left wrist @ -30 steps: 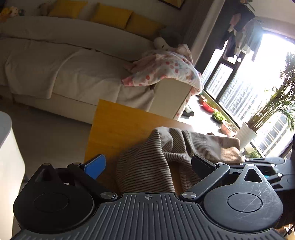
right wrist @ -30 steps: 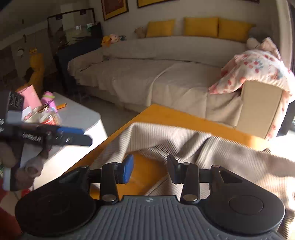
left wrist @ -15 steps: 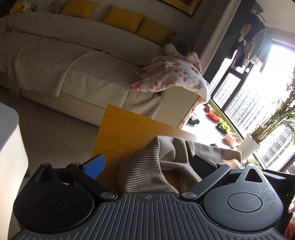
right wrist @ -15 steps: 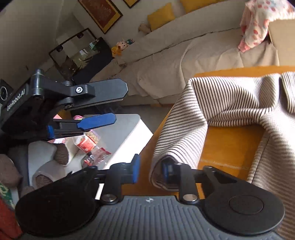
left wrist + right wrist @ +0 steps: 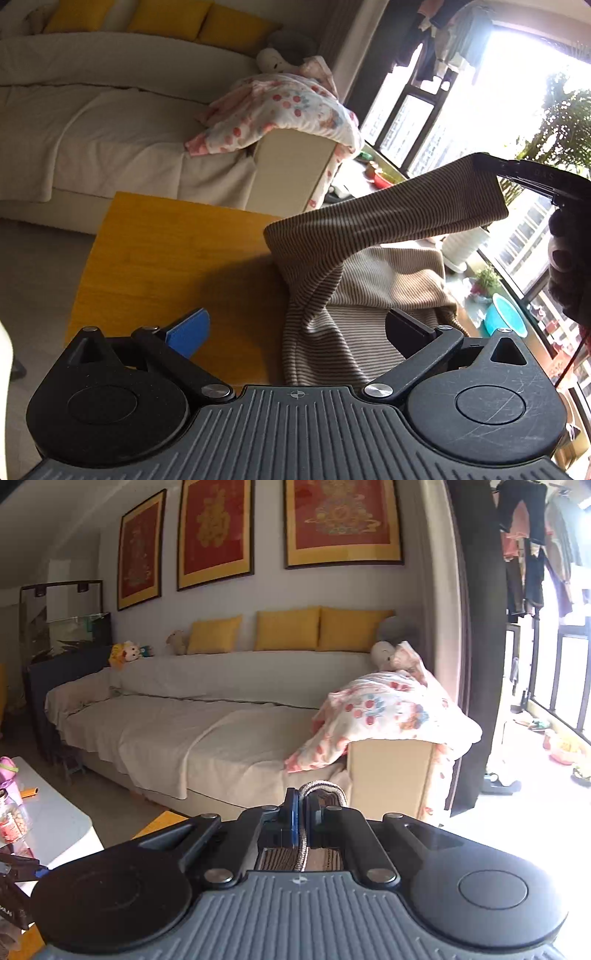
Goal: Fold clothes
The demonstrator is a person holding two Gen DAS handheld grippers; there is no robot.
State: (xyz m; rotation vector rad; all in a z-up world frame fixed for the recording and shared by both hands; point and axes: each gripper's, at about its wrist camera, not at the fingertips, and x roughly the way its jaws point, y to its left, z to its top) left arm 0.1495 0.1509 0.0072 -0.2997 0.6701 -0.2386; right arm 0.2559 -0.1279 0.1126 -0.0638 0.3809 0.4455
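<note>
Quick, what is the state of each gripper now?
Left gripper: open, holding nothing.
Right gripper: closed on the striped garment, lifting one end above the table.

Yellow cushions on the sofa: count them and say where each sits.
3, lined along the sofa back: left cushion alone, middle cushion and right cushion side by side, touching. None seems hidden.

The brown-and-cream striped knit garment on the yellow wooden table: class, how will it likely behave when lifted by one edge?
The brown-and-cream striped knit garment is probably floppy: its lifted part sags from the right gripper towards the yellow wooden table. It likely grips well, since the ribbed fabric is pinched firmly. It probably drags rather than slides, bunching in folds.
</note>
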